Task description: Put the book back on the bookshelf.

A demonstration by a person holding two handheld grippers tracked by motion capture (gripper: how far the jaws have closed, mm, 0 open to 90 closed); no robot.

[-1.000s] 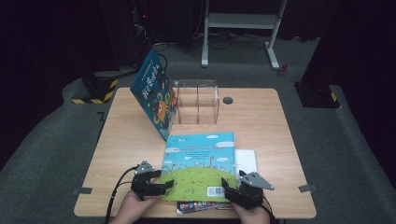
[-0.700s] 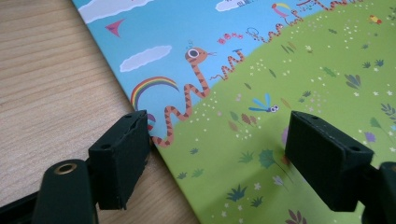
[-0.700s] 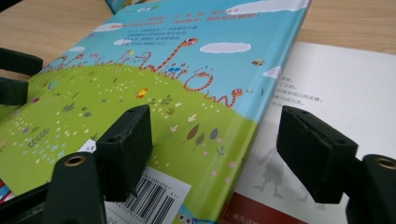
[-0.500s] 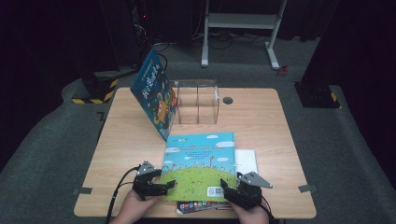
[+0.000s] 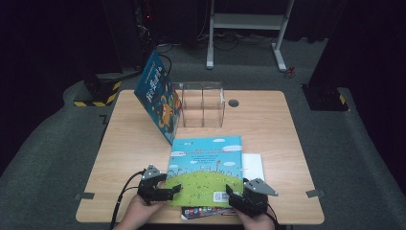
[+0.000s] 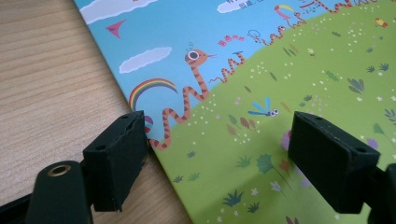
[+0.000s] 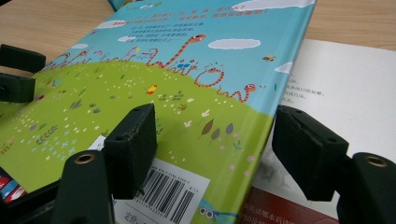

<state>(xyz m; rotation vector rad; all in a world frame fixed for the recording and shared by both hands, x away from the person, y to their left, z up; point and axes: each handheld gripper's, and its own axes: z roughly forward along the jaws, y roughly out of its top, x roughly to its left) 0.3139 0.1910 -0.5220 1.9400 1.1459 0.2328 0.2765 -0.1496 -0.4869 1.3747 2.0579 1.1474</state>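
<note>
- Picture book (image 5: 206,172) with the blue sky and green meadow lies flat on the counter (image 5: 287,143), back cover up, at the near edge, between the two claws.
- Left claw (image 5: 173,189) sits at the book's near left corner. Its jaws have just been opening and stand wide apart; in the left claw view (image 6: 219,154) the book's left edge runs under the gap, one pad (image 6: 119,158) over bare wood and the other over the green cover, neither pressing.
- Right claw (image 5: 231,191) sits at the book's near right corner. Its jaws have just been closing a little but are apart; in the right claw view (image 7: 215,154) they straddle the spine edge beside the barcode label (image 7: 163,191), with no pad visibly pressing on the cover.
- My judgement on progress: another book (image 5: 158,96) already leans against the clear box (image 5: 201,103) far ahead of the claws, so one seems dealt with. This one is not lifted or gripped; grasping, raising and carrying it forward to the box remain.
- Under the book, by the right claw, lie a white sheet (image 5: 253,165) and a dark-covered booklet (image 5: 201,213); they probably wait their turn.
- Long axis runs away from the claws toward the box, turned slightly. The barcode end points back at the person, the sky end forward, and the spine lies on the right claw's side.
</note>
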